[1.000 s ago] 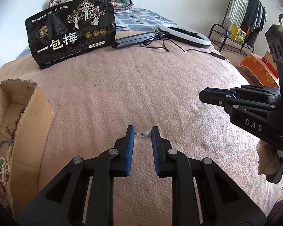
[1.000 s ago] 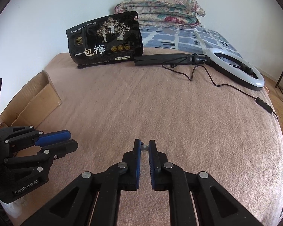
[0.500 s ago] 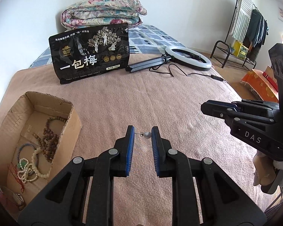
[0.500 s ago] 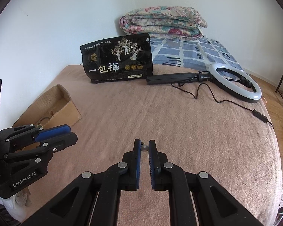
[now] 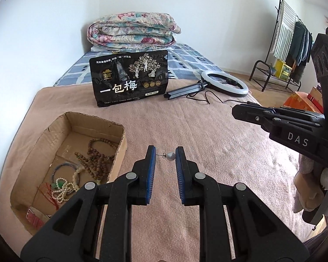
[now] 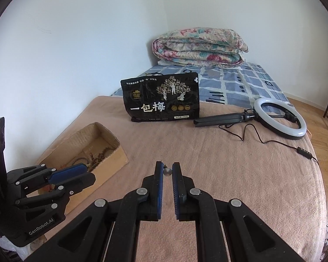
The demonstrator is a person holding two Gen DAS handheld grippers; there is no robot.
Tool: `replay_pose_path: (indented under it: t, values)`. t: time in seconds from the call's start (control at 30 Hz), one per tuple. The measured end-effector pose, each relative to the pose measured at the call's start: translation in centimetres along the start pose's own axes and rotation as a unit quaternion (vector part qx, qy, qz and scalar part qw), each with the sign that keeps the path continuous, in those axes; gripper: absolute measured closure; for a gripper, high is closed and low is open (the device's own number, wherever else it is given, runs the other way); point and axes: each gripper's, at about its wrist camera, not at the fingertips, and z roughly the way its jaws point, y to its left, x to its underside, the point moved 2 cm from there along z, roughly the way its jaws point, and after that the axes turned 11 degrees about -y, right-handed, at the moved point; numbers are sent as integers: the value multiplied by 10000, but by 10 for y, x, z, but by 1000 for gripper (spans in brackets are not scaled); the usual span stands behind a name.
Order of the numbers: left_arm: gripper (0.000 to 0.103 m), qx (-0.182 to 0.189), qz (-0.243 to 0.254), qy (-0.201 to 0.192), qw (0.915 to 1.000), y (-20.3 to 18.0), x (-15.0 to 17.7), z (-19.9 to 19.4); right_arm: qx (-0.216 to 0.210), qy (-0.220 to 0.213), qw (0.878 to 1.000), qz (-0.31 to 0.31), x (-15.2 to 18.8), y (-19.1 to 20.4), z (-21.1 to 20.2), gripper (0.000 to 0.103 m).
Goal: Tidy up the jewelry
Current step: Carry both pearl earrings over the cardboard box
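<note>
My left gripper [image 5: 165, 155] is shut on a small pearl stud earring [image 5: 170, 156], pinned between the blue pads above the pink bedspread. My right gripper [image 6: 167, 170] is shut on a second pearl earring [image 6: 168, 171]. A cardboard box [image 5: 120, 146] lies to the left; it holds brown wooden bead strings [image 5: 96, 159], a white bead bracelet [image 5: 63, 187] and a blue bangle. The box also shows in the right wrist view [image 6: 118, 152], left of my right gripper. The left gripper appears in the right wrist view [image 6: 85, 174] over the box's near end.
A black snack bag [image 5: 129, 78] stands at the back of the bedspread. A ring light with tripod and cable [image 5: 224, 83] lies back right. A folded floral quilt [image 5: 133, 30] sits behind. A clothes rack [image 5: 290, 43] stands far right, off the bed.
Both grippers have risen and pulled back with their earrings held. The box's inside and the back of the room have come into view.
</note>
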Motion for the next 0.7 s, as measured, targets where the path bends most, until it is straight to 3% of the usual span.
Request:
replay_pose_path:
  t: [0.33,0.7]
  values:
    - [86,-392,-160,-170,9990,48,-3,-46,-410,-88,9990,-143,-5,55,0,97]
    - [86,-779,-427,-229,9958,102,0,-71,-767,-62,9964,-368,-3,106,12,97]
